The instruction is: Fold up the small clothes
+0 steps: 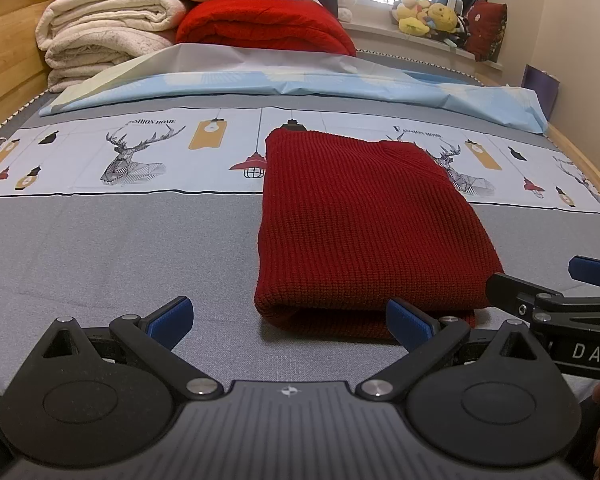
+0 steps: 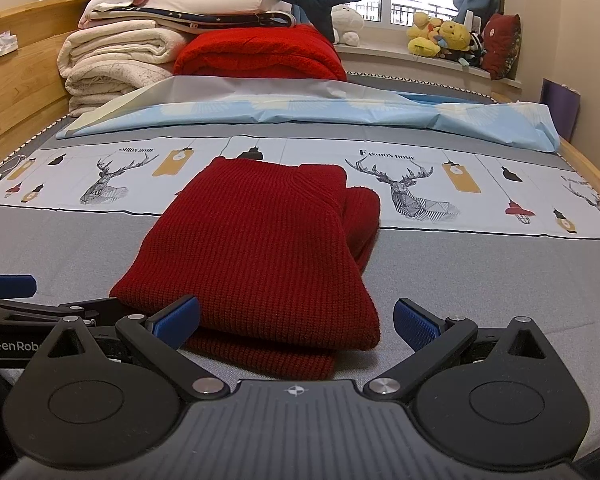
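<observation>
A dark red knitted sweater (image 1: 364,220) lies folded into a rectangle on the grey bed sheet (image 1: 120,248); it also shows in the right wrist view (image 2: 260,248), with a folded layer sticking out at its right side. My left gripper (image 1: 290,322) is open and empty, just before the sweater's near left corner. My right gripper (image 2: 298,322) is open and empty, just before the sweater's near edge. The right gripper shows at the right edge of the left wrist view (image 1: 548,288). The left gripper shows at the left edge of the right wrist view (image 2: 32,300).
A printed deer-pattern band (image 1: 140,152) crosses the bed behind the sweater. A light blue sheet (image 1: 300,84), a red blanket (image 1: 264,24) and stacked white blankets (image 1: 104,36) lie at the far end. A wooden bed frame (image 2: 16,92) runs on the left. Plush toys (image 2: 440,36) sit on the windowsill.
</observation>
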Demonstrator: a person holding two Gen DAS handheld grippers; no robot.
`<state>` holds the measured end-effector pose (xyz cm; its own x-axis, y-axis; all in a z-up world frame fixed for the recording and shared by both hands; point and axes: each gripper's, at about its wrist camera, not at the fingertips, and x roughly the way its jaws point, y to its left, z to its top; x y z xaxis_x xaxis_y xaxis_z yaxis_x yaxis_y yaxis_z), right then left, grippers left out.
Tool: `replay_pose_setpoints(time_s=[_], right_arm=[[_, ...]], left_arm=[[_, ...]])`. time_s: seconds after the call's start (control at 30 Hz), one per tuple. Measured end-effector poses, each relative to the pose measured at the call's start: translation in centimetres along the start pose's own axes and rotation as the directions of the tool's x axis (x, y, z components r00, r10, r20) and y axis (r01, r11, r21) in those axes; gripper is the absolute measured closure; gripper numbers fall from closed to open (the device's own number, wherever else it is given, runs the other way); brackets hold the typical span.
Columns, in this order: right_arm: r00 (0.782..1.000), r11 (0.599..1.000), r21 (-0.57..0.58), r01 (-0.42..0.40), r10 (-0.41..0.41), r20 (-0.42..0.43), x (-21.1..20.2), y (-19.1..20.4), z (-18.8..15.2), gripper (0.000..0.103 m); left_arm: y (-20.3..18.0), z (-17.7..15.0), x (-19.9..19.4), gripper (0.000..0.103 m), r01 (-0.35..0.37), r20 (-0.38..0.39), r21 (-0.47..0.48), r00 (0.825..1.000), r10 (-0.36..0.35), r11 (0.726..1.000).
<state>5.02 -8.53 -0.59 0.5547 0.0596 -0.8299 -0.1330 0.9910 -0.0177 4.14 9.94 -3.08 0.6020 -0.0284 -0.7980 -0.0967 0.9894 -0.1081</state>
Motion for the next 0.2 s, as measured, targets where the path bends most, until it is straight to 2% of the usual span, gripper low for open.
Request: replay_pose_setpoints(time_s=[0.2], right_arm=[[1.000,1.000,0.002,-0.002,0.002,0.000,0.04,-0.14,-0.14,0.001]], left_arm=[[-0.05,-0.13,0.07,0.000,0.003,-0.002,0.002,1.000,-0.003,1.000]])
